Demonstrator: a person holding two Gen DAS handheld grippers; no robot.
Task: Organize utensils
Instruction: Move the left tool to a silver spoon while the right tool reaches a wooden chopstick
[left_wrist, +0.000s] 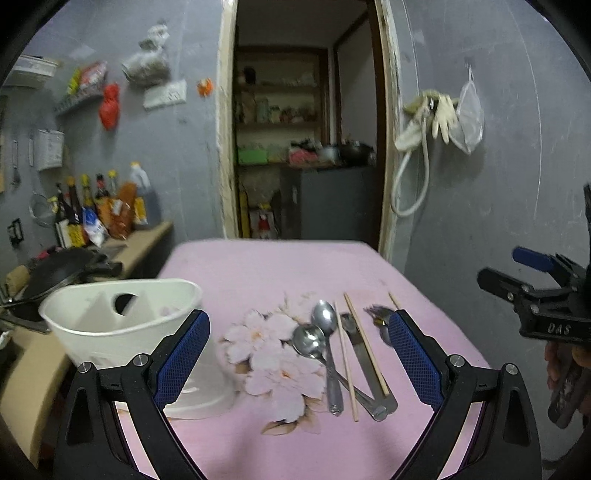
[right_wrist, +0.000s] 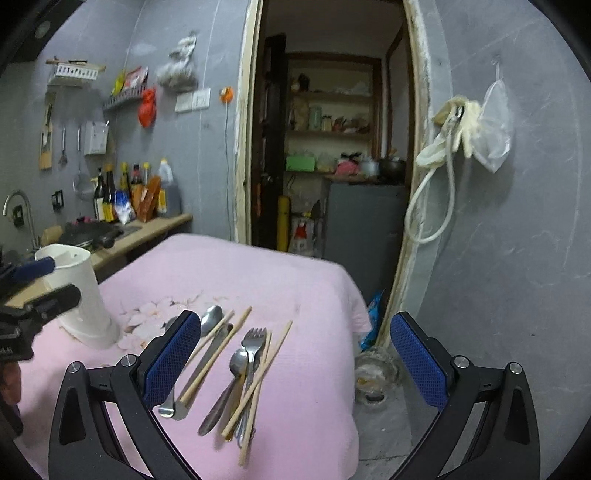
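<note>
Partly hidden: fork (left_wrist: 376, 314) behind the left gripper (left_wrist: 297, 354), its blue pads wide apart, gripping nothing. White plastic holder (left_wrist: 122, 325), divided, its contents unreadable. Steel spoons (left_wrist: 319, 332) and wooden chopsticks (right_wrist: 218, 354) lie loose on the pink floral tablecloth (right_wrist: 303, 284). Right gripper (right_wrist: 295, 362) likewise spread, unladen.

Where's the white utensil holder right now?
The white utensil holder stands upright on the pink tablecloth at the table's left side, just left of the floral print and the loose spoons, beside the left gripper.
</note>
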